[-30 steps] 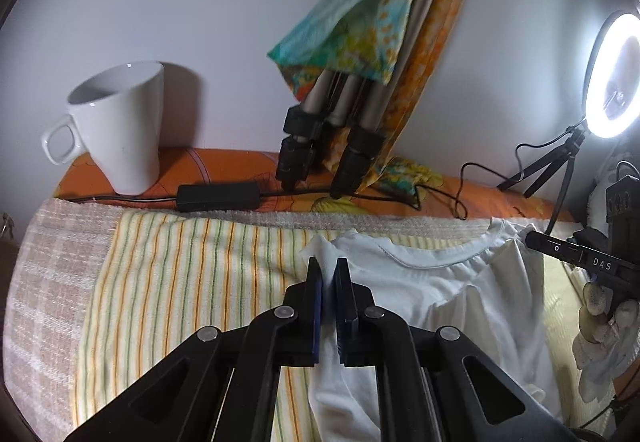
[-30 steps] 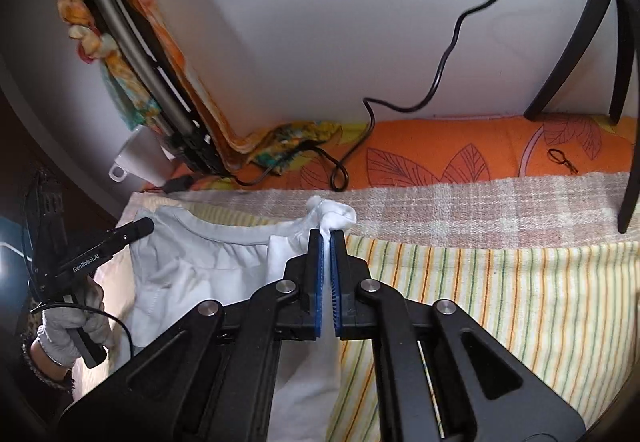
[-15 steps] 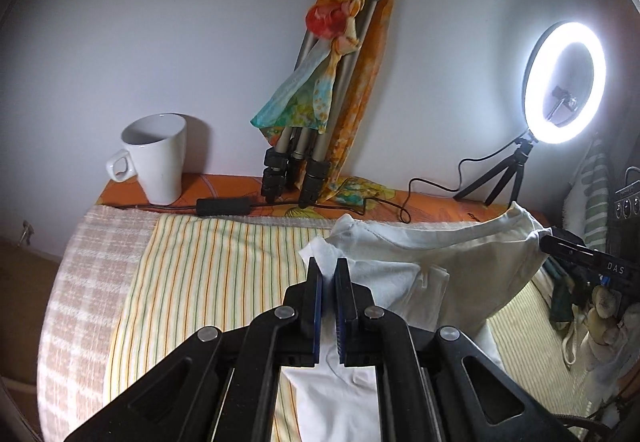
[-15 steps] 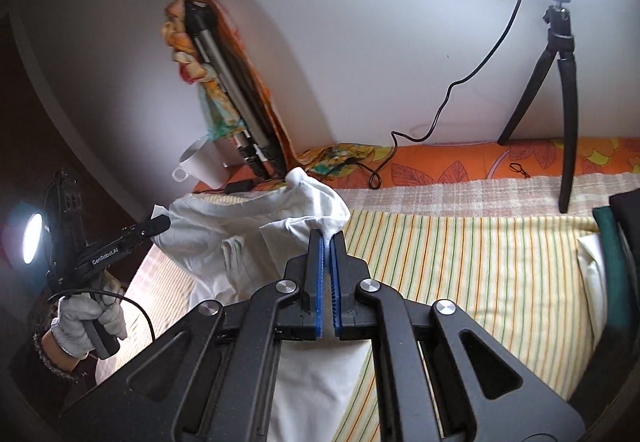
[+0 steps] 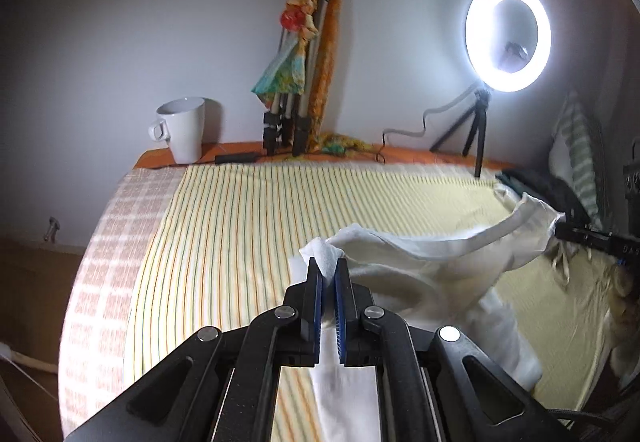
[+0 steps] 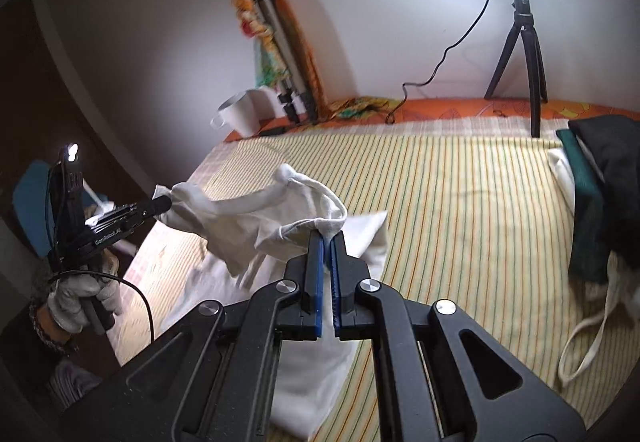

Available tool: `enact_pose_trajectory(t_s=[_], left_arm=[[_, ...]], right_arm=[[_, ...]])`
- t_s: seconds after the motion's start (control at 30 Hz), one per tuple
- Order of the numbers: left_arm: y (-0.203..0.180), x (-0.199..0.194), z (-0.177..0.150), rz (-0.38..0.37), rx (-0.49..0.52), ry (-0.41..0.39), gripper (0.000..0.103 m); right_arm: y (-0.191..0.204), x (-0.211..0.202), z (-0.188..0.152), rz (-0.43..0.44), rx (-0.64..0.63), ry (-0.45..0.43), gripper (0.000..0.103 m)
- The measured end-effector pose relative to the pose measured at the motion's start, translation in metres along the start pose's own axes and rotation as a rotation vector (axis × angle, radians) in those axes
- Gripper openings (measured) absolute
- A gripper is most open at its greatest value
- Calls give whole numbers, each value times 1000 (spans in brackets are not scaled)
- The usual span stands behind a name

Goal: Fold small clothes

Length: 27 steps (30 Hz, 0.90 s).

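White garment (image 5: 432, 262), a small top of thin cloth, hangs stretched between the two grippers above the striped cloth (image 5: 240, 226) covering the work surface. In the left wrist view the left gripper (image 5: 328, 274) is clamped on one bunched corner of it, the blue-lined pads pinching the fabric, which pokes up between the fingertips. From there the neckline sags in a curve toward the right, where the black tip of the right gripper (image 5: 576, 232) grips the other corner. The lower part of the garment drapes down and partly rests on the striped cloth.

In the right wrist view the right gripper (image 6: 327, 242) is closed on a hemmed corner, and the left gripper (image 6: 160, 204) is seen at the far left, held in a gloved hand (image 6: 78, 300), biting the opposite corner.

Beyond the garment, going left to right along the pale wall in the left wrist view: a white mug (image 5: 185, 130) stands on an orange patterned cloth (image 5: 352, 150), then a folded tripod (image 5: 294, 98) wrapped in colourful fabric leans upright against the wall, then a lit ring light (image 5: 508, 36) stands on a small black tripod with its cable trailing. At the right edge of the surface lie dark folded clothes (image 6: 600, 182) and a pale bag with a long strap (image 6: 588, 330).
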State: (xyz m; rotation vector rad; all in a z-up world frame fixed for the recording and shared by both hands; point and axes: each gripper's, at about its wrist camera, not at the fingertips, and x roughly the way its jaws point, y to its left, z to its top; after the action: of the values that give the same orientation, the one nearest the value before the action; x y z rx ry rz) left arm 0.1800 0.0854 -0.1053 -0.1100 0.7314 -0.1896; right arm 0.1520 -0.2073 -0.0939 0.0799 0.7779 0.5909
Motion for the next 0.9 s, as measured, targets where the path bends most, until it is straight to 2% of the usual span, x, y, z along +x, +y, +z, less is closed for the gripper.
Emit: enact_pose_trajectory(t_s=[0.17, 0.47, 0.53, 0.6, 0.73, 0.8, 0.87, 0.9], left_arm=[[-5, -8, -41, 8, 51, 47, 2], [-3, -27, -69, 5, 62, 41, 3], [-7, -31, -77, 13, 104, 52, 7], [-8, -38, -87, 4, 128, 73, 8], [0, -55, -104, -13, 100, 98, 19], [10, -63, -110, -25, 51, 104, 22], [23, -66, -111, -43, -33, 117, 30], [30, -64, -110, -55, -87, 124, 34]], right_arm=[[18, -3, -47, -44, -78, 62, 4], [20, -18, -91, -110, -149, 43, 4], [25, -20, -100, -142, -210, 44, 4], [32, -23, -111, -161, -280, 66, 5], [33, -37, -125, -142, -320, 95, 5], [28, -45, -126, -114, -288, 90, 11], [17, -50, -123, -88, -210, 83, 32], [11, -49, -120, -79, -156, 88, 33]])
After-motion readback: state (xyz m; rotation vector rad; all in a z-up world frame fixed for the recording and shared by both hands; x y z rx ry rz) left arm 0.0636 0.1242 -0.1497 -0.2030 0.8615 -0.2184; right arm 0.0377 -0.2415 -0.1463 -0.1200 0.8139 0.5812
